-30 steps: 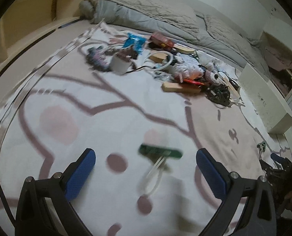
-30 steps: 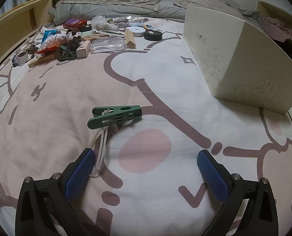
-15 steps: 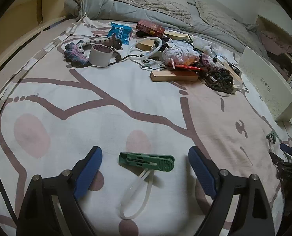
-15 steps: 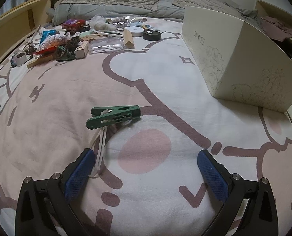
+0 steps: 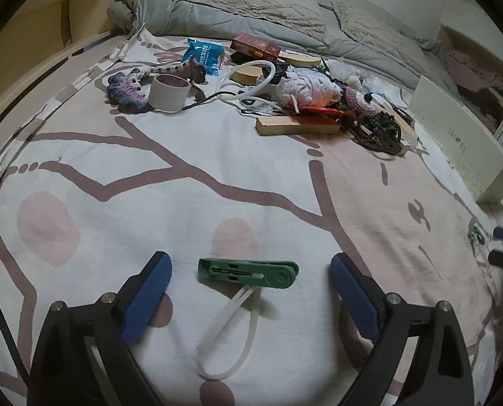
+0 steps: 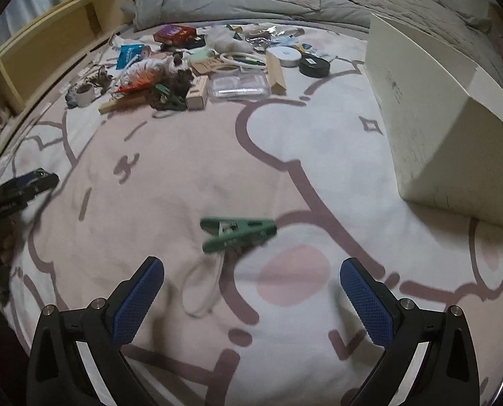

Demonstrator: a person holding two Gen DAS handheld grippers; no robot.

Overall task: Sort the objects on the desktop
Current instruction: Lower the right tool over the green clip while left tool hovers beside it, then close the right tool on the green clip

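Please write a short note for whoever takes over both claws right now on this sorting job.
Left claw: jaws opening, astride the green clip with its white loop, pads not touching it.
Right claw: open, empty, with a second green clip lying ahead of it.
Clutter pile sits at the far end of the bedspread; white box stands to the right.
Done: nothing visibly sorted.
Left: grasp the clips, then sort the pile.

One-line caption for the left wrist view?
Left gripper, jaws opening, straddles a green clip lying on the bedsheet.

Green clip point(image 5: 248, 273) w/ white loop, pink-white patterned sheet point(image 5: 183, 155), blue pads point(image 5: 148, 294), cream box point(image 6: 434, 128)
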